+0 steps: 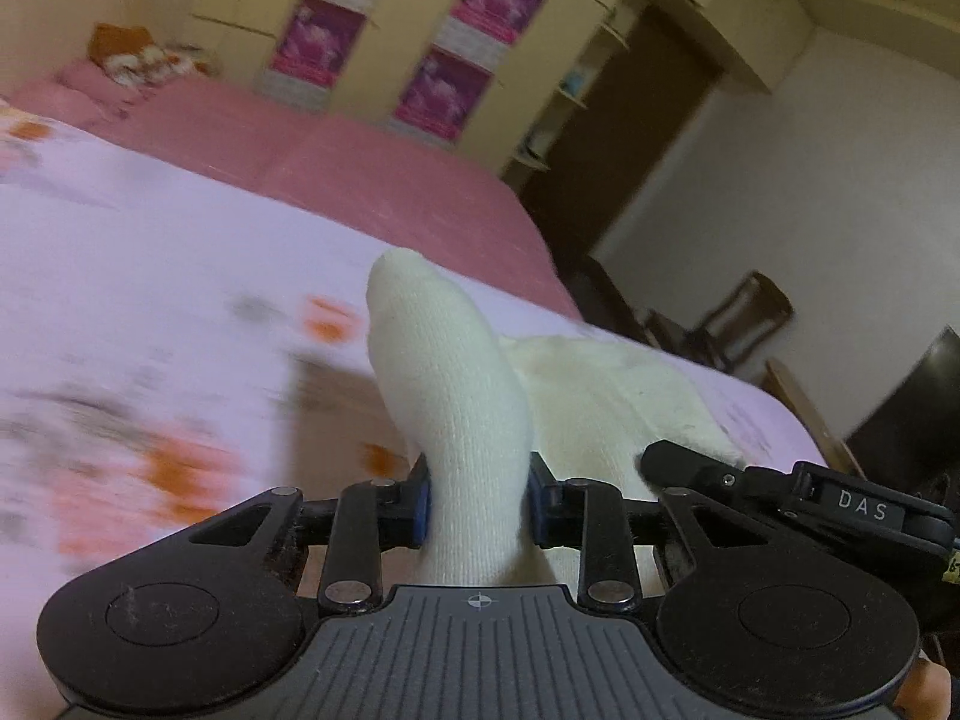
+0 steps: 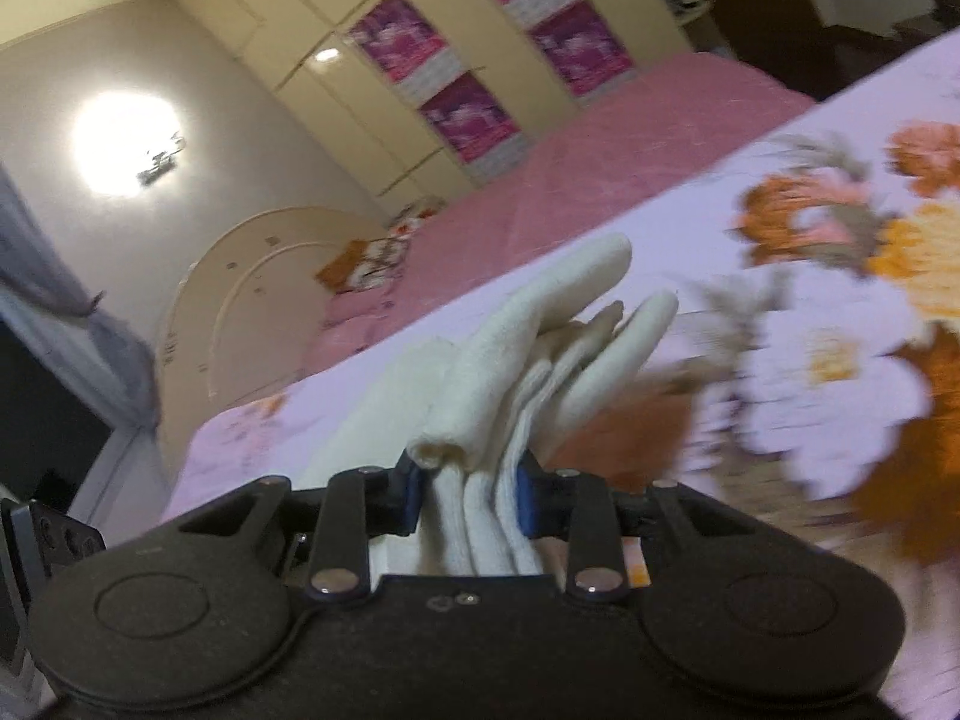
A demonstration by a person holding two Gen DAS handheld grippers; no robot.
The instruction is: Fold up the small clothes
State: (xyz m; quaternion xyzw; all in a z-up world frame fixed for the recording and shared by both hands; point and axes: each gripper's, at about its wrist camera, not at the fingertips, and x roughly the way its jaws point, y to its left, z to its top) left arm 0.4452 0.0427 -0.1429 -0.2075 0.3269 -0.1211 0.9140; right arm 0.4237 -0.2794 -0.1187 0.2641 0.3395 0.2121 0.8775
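A white knit glove [image 1: 456,372] lies partly on the floral bed sheet [image 1: 150,276]. One tube-like finger of the glove stands up between the blue pads [image 1: 423,504] of my left gripper [image 1: 477,498], which is shut on it. The rest of the glove spreads to the right, behind a black part of the other gripper [image 1: 864,507]. In the right wrist view, my right gripper [image 2: 468,492] is shut on a bunched, folded edge of the glove [image 2: 540,324]. Several glove fingers fan out past its pads above the sheet [image 2: 840,360].
A pink blanket [image 1: 360,162] covers the far side of the bed, with pillows near the headboard [image 2: 258,300]. A cream wardrobe with purple posters [image 1: 420,30] stands behind. A wooden chair [image 1: 744,318] and dark furniture stand past the bed's right edge.
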